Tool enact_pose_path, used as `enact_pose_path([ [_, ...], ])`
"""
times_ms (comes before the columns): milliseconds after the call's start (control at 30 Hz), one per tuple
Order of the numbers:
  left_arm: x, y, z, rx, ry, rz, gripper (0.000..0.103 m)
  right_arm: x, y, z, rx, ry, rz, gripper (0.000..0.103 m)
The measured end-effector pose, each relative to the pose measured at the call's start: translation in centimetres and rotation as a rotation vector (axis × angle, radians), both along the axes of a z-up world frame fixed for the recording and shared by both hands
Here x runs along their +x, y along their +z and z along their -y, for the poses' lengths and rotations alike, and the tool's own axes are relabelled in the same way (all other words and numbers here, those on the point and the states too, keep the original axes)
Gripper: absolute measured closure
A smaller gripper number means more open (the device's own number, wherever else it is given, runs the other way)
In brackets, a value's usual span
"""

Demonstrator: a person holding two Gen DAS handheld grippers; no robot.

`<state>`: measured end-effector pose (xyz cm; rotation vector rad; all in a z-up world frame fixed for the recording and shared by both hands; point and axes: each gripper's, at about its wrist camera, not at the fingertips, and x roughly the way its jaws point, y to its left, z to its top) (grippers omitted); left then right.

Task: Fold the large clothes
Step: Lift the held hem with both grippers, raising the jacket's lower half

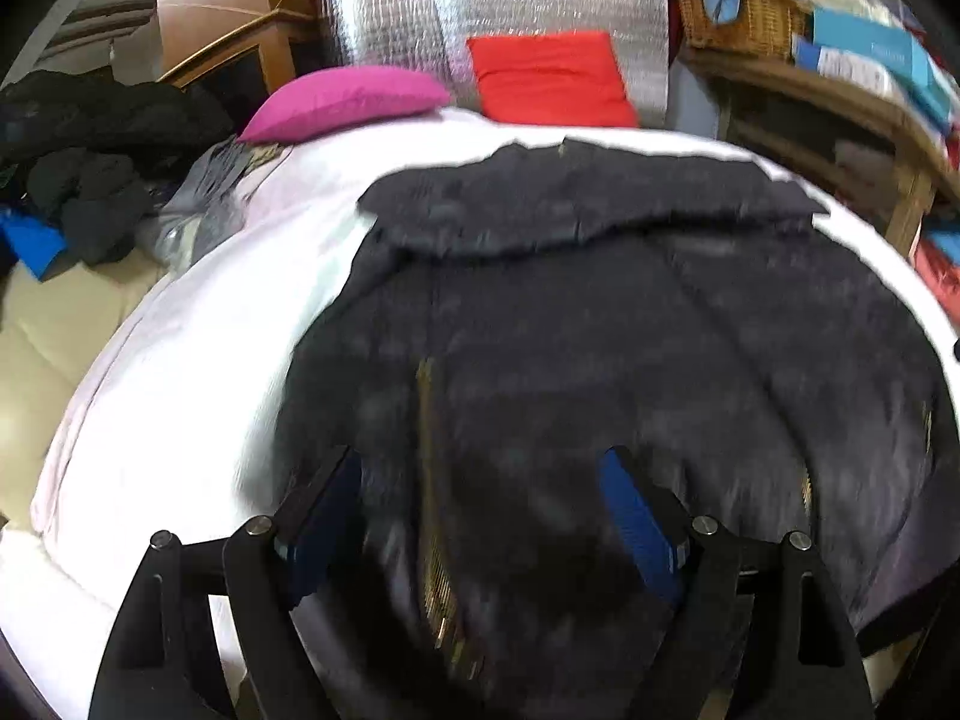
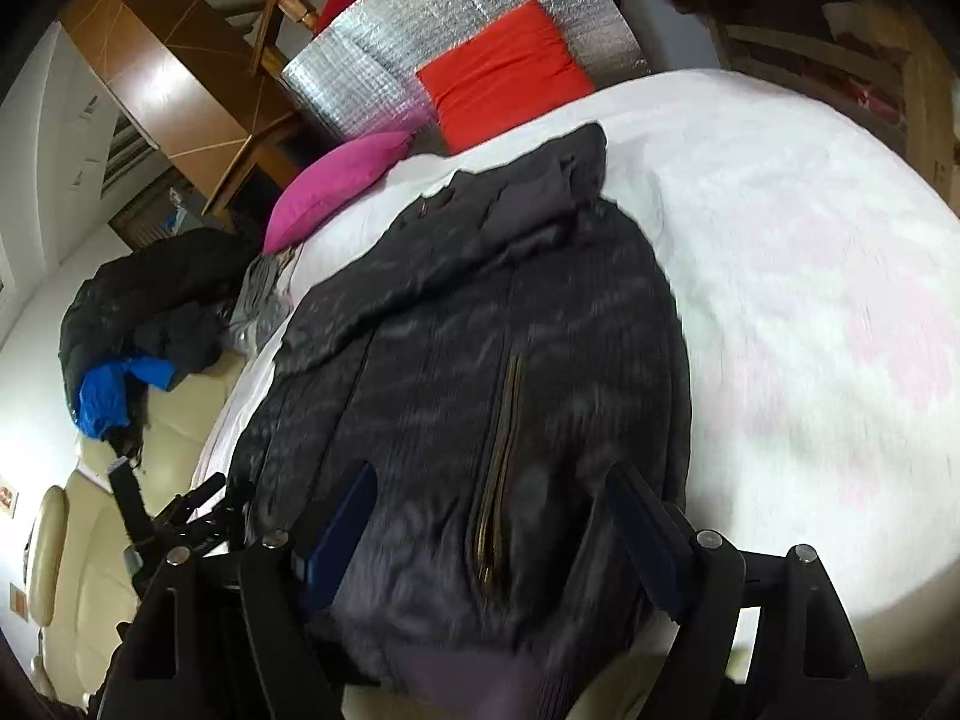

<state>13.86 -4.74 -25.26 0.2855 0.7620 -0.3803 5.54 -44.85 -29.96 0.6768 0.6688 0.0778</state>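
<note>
A large dark grey jacket (image 1: 600,324) with a brass zip lies spread on the white bed (image 1: 198,330), hood toward the pillows. It also shows in the right wrist view (image 2: 480,324). My left gripper (image 1: 480,468) is open, its blue-padded fingers wide apart just above the jacket's lower hem. My right gripper (image 2: 492,486) is open too, fingers spread over the hem beside the zip (image 2: 501,450). Neither holds cloth. The left gripper shows at the lower left of the right wrist view (image 2: 192,516).
A pink pillow (image 1: 348,102) and a red pillow (image 1: 549,78) lie at the bed's head against a silver foil panel (image 1: 498,0). A pile of dark and blue clothes (image 1: 78,204) sits on a cream sofa left. Wooden shelves (image 1: 840,90) stand right.
</note>
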Motion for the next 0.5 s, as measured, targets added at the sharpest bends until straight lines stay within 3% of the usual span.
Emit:
enact_pose_path([
  [233, -2.9, -0.9, -2.9, 0.012, 0.07, -0.074, 0.02, -2.3, -1.4, -1.2, -0.02, 0.013, -0.064, 0.021],
  [500, -5.5, 0.0, -3.7, 0.057, 0.097, -0.046, 0.02, -3.3, -1.9, -1.7, -0.031, 0.023, -0.085, 0.021],
])
